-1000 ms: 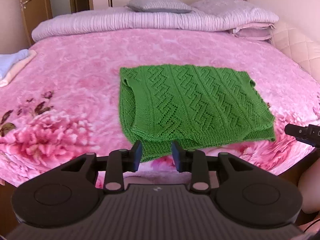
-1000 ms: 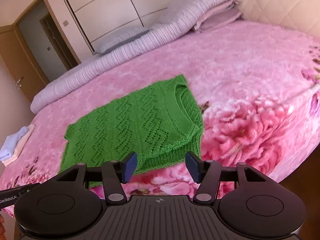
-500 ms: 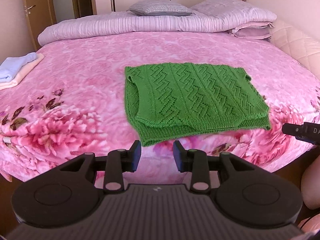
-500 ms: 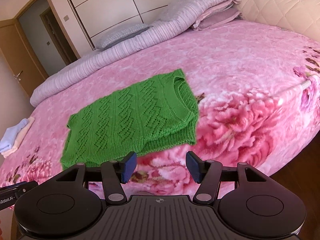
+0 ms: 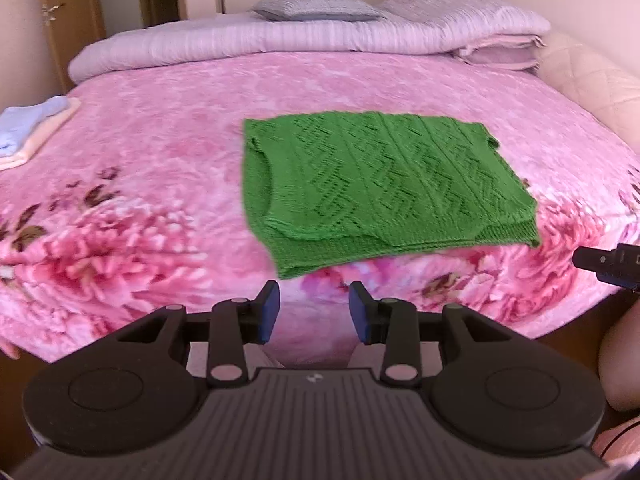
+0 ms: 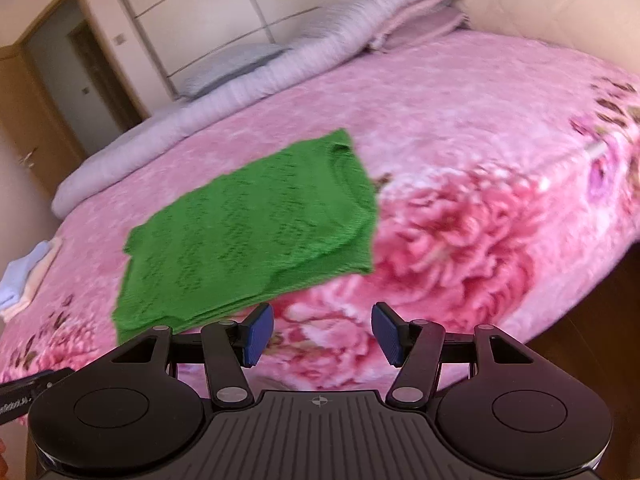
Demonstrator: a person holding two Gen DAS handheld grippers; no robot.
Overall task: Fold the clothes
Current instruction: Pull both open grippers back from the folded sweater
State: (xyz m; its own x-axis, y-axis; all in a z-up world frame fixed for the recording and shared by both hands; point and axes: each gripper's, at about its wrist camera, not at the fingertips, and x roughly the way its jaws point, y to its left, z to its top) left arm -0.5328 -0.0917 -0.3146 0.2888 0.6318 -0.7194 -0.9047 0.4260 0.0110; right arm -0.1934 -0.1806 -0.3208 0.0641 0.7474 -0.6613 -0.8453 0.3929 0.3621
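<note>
Lying folded on the pink bed [image 5: 168,92], one green sweater [image 5: 380,184]; both grippers' fingers [image 5: 269,312] released, empty.

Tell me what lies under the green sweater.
The green sweater lies folded on the pink floral blanket, which shows all around it. Whatever lies between its folded layers is covered and cannot be seen.

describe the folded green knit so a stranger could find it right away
Start at the big bed with the pink floral cover. Near its front edge lies the green sweater, folded flat. It is the only green thing there, unlike the pale folded stack far left.
</note>
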